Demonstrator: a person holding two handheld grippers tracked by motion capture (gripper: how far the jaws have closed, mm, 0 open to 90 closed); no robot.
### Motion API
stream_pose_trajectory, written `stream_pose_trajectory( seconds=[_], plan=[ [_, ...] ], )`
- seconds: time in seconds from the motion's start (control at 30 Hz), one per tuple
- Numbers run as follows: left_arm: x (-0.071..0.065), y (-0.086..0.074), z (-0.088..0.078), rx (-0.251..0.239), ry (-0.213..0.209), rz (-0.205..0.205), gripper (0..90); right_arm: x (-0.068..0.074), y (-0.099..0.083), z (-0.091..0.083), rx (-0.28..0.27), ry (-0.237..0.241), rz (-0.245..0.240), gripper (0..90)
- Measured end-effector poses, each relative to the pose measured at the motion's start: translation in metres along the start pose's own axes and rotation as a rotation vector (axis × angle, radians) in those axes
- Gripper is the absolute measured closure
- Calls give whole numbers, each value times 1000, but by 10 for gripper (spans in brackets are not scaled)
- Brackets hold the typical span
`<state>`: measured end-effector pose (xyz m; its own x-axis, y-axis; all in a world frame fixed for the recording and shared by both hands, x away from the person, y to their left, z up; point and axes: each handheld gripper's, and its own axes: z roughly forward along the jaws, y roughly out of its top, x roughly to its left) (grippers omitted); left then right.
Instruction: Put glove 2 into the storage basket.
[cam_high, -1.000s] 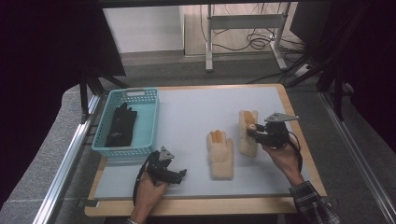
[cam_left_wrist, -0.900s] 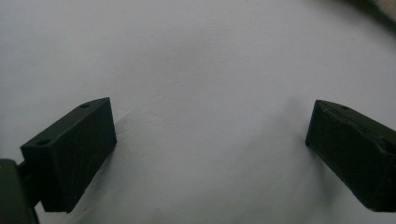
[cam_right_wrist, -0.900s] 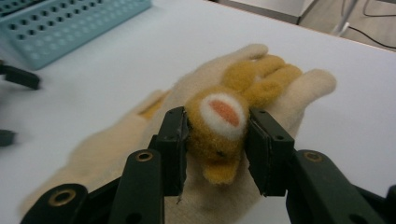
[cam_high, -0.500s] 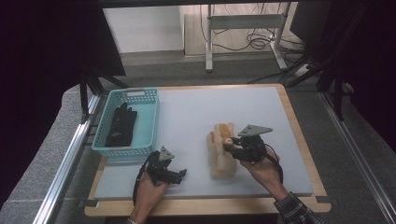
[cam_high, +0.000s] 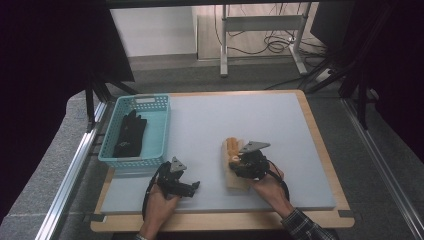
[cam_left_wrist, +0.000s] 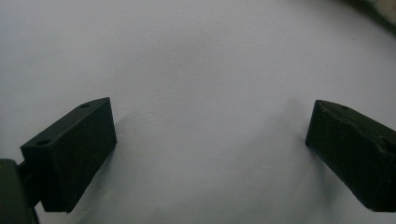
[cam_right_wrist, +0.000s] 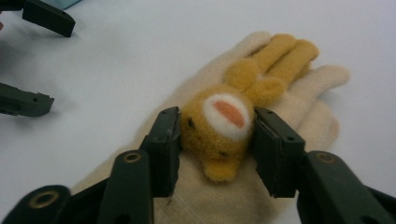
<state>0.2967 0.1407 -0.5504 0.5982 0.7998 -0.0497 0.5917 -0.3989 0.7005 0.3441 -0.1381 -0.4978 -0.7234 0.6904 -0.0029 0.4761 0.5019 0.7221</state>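
A beige glove (cam_high: 236, 181) with an orange plush animal face (cam_right_wrist: 224, 123) lies on the grey mat (cam_high: 210, 120), on top of a second like glove that is mostly hidden under it. My right gripper (cam_right_wrist: 217, 140) has its pads against both sides of the plush face. Its jaws have just been opening, and the face is still between them. In the high view this gripper (cam_high: 239, 162) sits over the gloves. My left gripper (cam_high: 192, 186) hovers low over bare mat to their left, open (cam_left_wrist: 210, 135) with nothing between its jaws.
A teal basket (cam_high: 161, 131) at the mat's left holds a black glove (cam_high: 129, 132). The left gripper (cam_right_wrist: 58, 63) shows at the top left of the right gripper view. A wooden board edge (cam_high: 320, 145) frames the mat.
My right gripper carried its beige glove leftward from the right side of the mat and set it down on the other glove. The left gripper stayed where it was.
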Motion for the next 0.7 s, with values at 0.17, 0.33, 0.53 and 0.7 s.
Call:
stream_pose_trajectory(
  seconds=[0.17, 0.33, 0.53, 0.7],
  plan=[
    [0, 0, 0, 0, 0, 0, 21, -3, 3, -11, -19, 19, -10, 410],
    [0, 0, 0, 0, 0, 0, 21, -16, 2, -29, -49, 12, -22, 426],
    [0, 0, 0, -3, 0, -4, 21, -33, -17, -38, -33, 13, -2, 663],
    [0, 0, 0, 0, 0, -1, 21, -38, -37, -34, 9, 42, -3, 816]
  ],
)
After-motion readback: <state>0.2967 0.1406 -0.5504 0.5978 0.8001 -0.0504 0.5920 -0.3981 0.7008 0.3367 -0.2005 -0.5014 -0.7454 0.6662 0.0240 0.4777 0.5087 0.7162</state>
